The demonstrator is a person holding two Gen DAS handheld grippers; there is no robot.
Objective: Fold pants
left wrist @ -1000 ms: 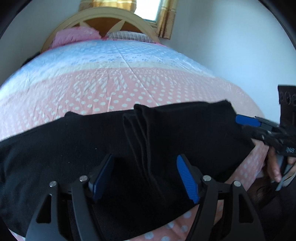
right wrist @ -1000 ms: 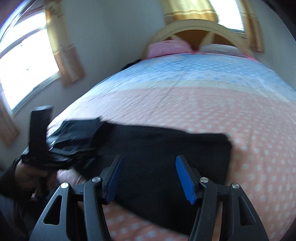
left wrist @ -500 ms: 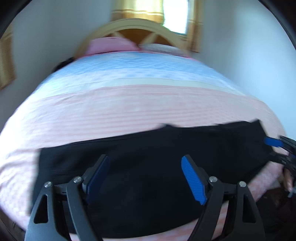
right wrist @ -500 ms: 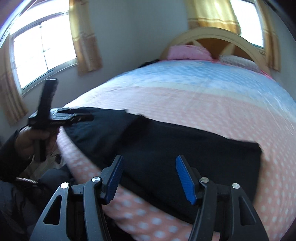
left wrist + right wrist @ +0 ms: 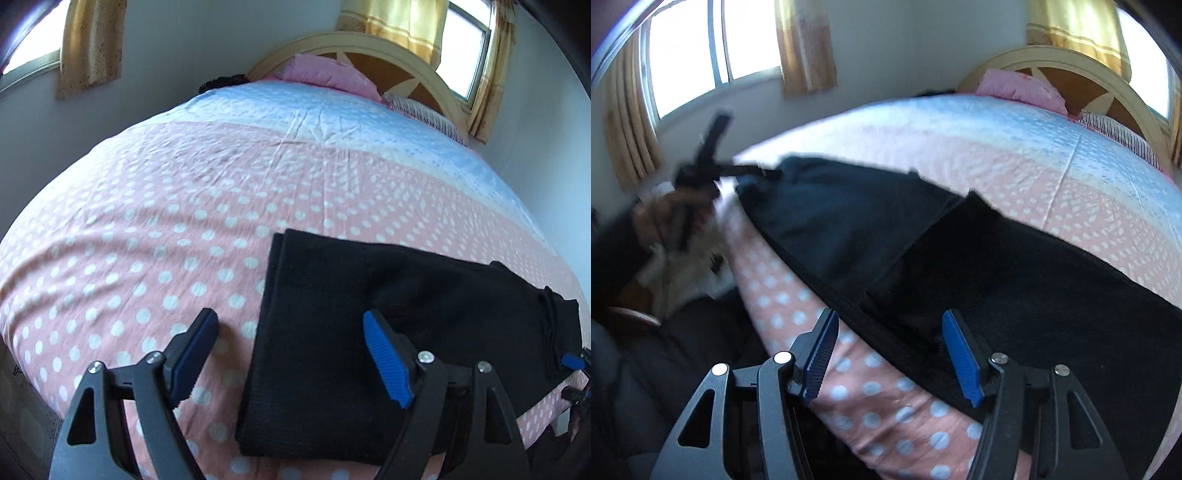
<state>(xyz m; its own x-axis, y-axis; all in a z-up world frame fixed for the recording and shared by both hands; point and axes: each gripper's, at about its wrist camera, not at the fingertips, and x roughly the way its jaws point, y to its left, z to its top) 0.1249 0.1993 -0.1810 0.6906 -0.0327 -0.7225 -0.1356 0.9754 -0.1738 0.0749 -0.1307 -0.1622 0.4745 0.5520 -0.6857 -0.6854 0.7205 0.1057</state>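
Two claws (image 5: 291, 360) (image 5: 886, 354) (agape), one pants (image 5: 369, 332)

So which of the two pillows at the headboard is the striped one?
The striped pillow on the right, lying low; the plain pink pillow sits left of it.

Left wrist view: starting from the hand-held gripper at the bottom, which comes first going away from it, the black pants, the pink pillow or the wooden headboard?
1. Black pants, right under the left hand-held gripper, toward its right finger.
2. Pink pillow, at the bed's far end.
3. Wooden headboard, behind the pillow against the wall.
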